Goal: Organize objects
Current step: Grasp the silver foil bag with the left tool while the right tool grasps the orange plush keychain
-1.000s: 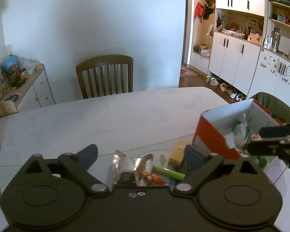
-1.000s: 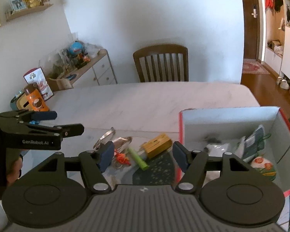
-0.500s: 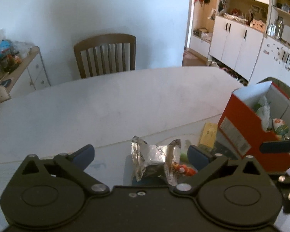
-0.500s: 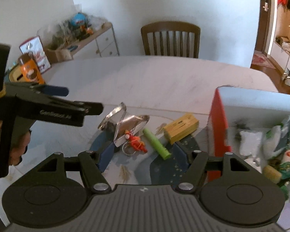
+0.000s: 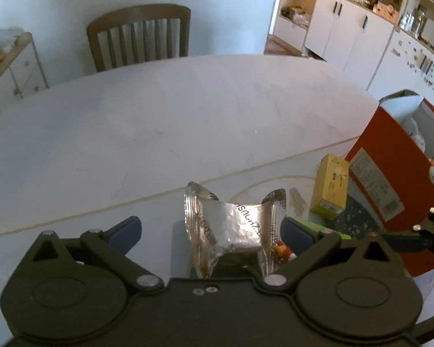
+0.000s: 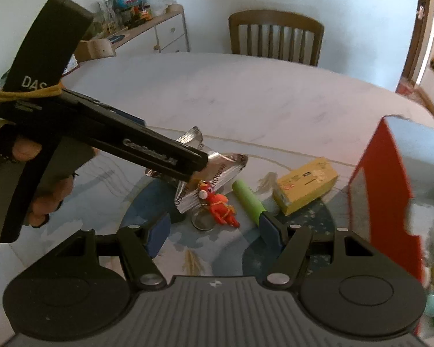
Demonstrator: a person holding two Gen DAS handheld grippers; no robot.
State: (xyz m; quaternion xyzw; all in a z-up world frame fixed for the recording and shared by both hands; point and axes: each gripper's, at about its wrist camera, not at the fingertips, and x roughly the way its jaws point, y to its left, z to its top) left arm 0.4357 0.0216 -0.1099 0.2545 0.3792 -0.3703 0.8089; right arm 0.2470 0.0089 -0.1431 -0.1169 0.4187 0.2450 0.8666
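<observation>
A crumpled silver foil packet (image 5: 231, 228) lies on the table between the wide-apart blue pads of my left gripper (image 5: 209, 228), which is open and low over it. The right wrist view shows that left gripper (image 6: 193, 164) from the side, its tips at the foil packet (image 6: 217, 167). My right gripper (image 6: 214, 230) is open, just short of a red figurine keychain (image 6: 220, 202) and a green tube (image 6: 247, 199). A yellow box (image 6: 305, 185) lies beside a red cardboard box (image 6: 387, 190) that holds several items.
The small items lie on a dark blue patterned mat (image 6: 312, 217) on the white marble table (image 5: 188, 110). A wooden chair (image 5: 139, 37) stands at the far side. A cluttered sideboard (image 6: 147, 29) is at the left, and white cupboards (image 5: 347, 31) are at the right.
Both grippers have dropped lower and closer to the items. The left one now straddles the foil packet. The right one has shifted left, away from the red box, toward the keychain.
</observation>
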